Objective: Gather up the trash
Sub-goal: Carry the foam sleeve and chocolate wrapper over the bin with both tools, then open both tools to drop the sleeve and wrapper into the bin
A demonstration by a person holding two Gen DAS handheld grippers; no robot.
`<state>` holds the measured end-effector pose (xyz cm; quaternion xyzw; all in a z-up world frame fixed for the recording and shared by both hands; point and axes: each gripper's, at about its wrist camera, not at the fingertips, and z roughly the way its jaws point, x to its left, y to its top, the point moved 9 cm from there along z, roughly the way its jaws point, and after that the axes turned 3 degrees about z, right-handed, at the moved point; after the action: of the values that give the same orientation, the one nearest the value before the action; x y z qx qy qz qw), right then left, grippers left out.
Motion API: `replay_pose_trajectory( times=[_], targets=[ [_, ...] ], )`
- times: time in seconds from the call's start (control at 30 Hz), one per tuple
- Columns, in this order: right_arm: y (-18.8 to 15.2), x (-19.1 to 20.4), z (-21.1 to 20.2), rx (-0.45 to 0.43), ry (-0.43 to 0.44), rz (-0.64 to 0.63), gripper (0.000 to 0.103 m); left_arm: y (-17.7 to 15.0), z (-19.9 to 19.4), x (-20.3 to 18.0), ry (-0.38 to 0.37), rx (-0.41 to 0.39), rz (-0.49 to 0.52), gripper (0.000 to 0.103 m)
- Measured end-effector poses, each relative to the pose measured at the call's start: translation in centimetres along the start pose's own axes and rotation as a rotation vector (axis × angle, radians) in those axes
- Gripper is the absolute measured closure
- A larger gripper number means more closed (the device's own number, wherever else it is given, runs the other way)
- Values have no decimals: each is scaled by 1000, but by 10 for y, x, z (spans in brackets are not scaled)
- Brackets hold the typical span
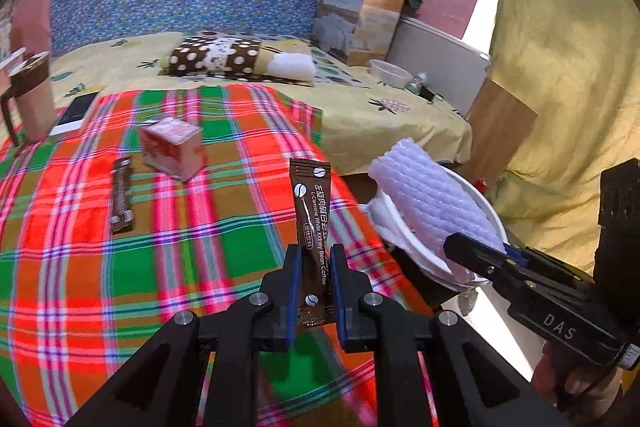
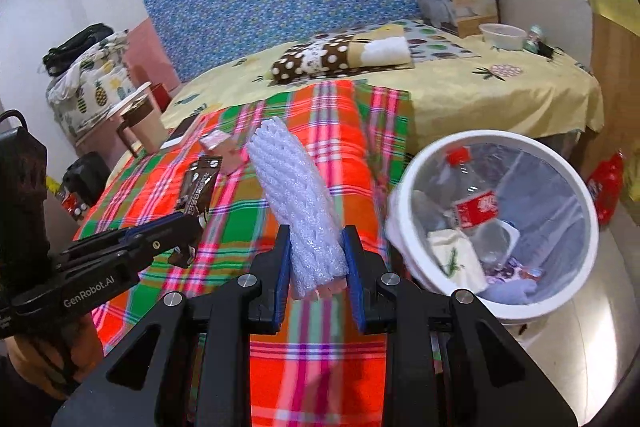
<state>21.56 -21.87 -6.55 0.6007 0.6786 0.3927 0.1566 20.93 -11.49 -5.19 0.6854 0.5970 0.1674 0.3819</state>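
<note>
My left gripper (image 1: 314, 259) is shut on a brown coffee sachet (image 1: 310, 211), which stands upright between the blue pads above the plaid cloth. My right gripper (image 2: 316, 247) is shut on a white foam net sleeve (image 2: 292, 187) that sticks up and leans left. In the left wrist view the foam sleeve (image 1: 432, 203) hangs at the white trash bin's rim (image 1: 486, 207), just off the bed's edge. The bin (image 2: 588, 211) stands on the floor to the right, lined with a clear bag and holding a red-labelled bottle (image 2: 472, 199) and other scraps. The left gripper (image 2: 176, 231) with its sachet (image 2: 198, 187) shows at the left.
On the plaid cloth (image 1: 80, 267) lie a second brown sachet (image 1: 122, 195) and a pink box (image 1: 172, 147). A mug (image 1: 32, 99) and a phone (image 1: 76, 113) sit at its far left. A pillow (image 1: 216, 57), a bowl (image 1: 386, 71) and a tall carton (image 1: 356, 19) are farther back.
</note>
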Motion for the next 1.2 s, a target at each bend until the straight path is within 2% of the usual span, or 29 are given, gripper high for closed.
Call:
replay_pose_trajectory(
  times=[0.6,1.2],
  targets=[
    [-6,-91,-16,-2,-178,139,76,11,60,-87,-157,61,114,88],
    [-17,-136,-10,66,-271,187,72,12,126,-139,-244,142,153,88]
  ],
)
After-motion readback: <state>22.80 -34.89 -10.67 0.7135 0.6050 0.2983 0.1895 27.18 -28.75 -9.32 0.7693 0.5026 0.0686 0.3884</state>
